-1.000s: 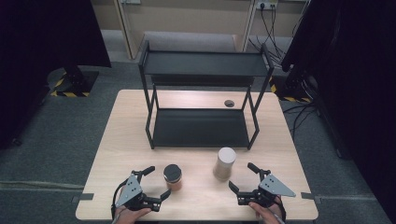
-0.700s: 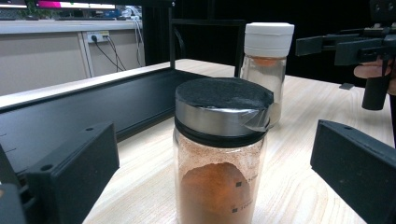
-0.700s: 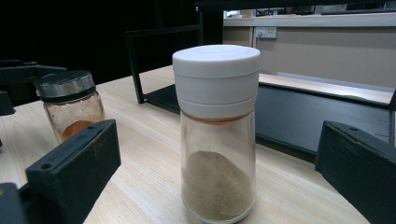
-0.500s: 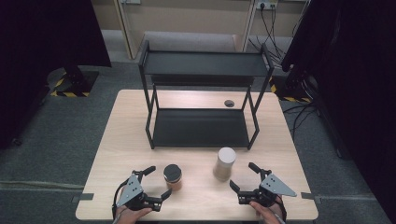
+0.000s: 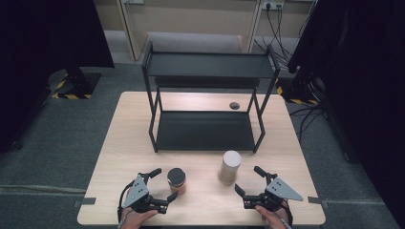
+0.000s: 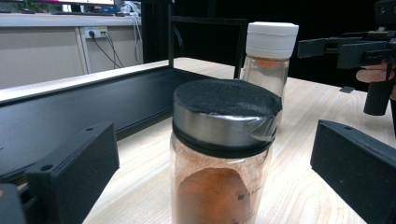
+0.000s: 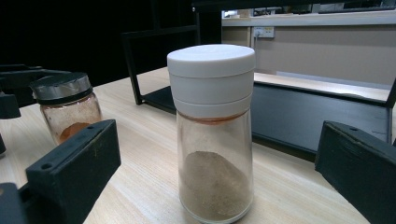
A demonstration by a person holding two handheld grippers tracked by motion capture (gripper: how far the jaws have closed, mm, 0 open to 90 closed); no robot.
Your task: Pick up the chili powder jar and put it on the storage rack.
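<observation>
A short glass jar (image 5: 176, 180) with a black lid and orange powder stands near the table's front left. My left gripper (image 5: 163, 184) is open just left of it; in the left gripper view the jar (image 6: 223, 154) stands between the spread jaws, untouched. A taller glass shaker (image 5: 229, 167) with a white cap and beige powder stands to the right. My right gripper (image 5: 249, 180) is open just in front and right of it; in the right gripper view the shaker (image 7: 212, 130) stands upright between the jaws, and the jar (image 7: 67, 108) is at the left.
A black two-tier metal shelf rack (image 5: 206, 101) stands at the back middle of the wooden table (image 5: 129, 138). A small dark round disc (image 5: 234, 105) lies on the table behind the rack. The other gripper (image 6: 359, 49) shows at the right.
</observation>
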